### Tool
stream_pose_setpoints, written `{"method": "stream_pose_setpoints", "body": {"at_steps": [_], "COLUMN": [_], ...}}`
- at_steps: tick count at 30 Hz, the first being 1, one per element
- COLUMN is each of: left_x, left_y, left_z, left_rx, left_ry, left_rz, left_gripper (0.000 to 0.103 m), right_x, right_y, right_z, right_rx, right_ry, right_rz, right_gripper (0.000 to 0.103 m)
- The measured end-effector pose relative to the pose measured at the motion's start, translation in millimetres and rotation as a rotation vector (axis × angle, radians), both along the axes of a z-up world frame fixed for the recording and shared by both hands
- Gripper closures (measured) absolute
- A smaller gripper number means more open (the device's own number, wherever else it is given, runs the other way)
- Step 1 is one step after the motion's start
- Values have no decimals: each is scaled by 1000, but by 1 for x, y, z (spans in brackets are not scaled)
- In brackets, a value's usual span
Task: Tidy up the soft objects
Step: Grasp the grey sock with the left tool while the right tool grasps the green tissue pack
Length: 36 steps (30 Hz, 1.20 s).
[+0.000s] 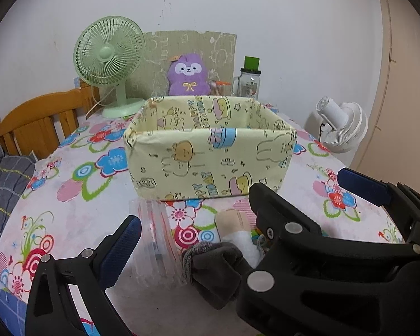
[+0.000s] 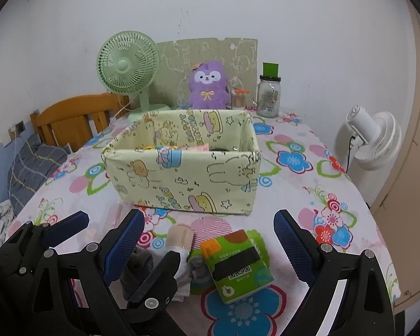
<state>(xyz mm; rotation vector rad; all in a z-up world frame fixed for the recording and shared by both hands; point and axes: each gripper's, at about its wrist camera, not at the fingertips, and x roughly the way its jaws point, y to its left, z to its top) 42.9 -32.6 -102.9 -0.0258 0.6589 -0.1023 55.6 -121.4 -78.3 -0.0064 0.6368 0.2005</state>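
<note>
Left gripper (image 1: 238, 210) spread wide, holding nothing | right gripper (image 2: 210, 232) likewise agape, poised over green tissue pack (image 2: 238, 266) | grey sock (image 1: 218, 268) and beige roll (image 2: 180, 235) bunched just before fabric storage box (image 2: 182, 179) | likely staged close for short transfers into box.

Dim, even indoor light; soft shadows, fisheye-bent edges w/ dark corners.

— What's behind the counter (image 2: 294, 190)?
— A plain white wall (image 2: 238, 8), a wooden chair (image 2: 70, 117) at left.
— And right?
— A white fan (image 2: 375, 140) beside a beige door (image 2: 417, 168).
</note>
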Motion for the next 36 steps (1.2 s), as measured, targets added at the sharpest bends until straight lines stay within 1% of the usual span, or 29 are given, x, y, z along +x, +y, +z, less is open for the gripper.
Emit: {"method": "stream_pose_setpoints", "body": {"at_steps": [3, 7, 11, 16, 19, 21, 25, 28, 31, 33, 36], "left_x": [0, 2, 4, 12, 16, 19, 24, 29, 31, 32, 34], "left_y": [-1, -2, -6, -7, -5, -5, -7, -10, -11, -11, -12], "left_z": [-6, -13, -17, -25, -28, -30, -35, -39, -42, -43, -44], "left_rx": [2, 3, 1, -1, -11, -12, -10, -12, -11, -13, -8], "left_ry": [3, 23, 41, 75, 93, 103, 126, 150, 159, 163, 169], "left_rz": [-4, -8, -20, -15, -4, -2, -5, -4, -5, -6, -2], "left_gripper": [1, 5, 6, 11, 17, 23, 27, 35, 38, 42, 44], "right_x": [0, 4, 7, 13, 17, 19, 24, 28, 31, 32, 35], "right_y": [0, -1, -5, -8, -11, -12, -16, -19, -21, -22, -24], "right_z": [-7, -17, -23, -31, -35, -37, -43, -47, -52, -53, -56], "right_rx": [0, 2, 12, 13, 14, 15, 13, 22, 32, 27, 25], "right_ry": [13, 47, 68, 98, 114, 127, 155, 176, 205, 208, 222], "right_rz": [0, -1, -14, -27, -41, -51, -70, -91, -88, -96, -104], "right_gripper": [8, 8, 8, 8, 8, 8, 8, 18, 19, 21, 23]}}
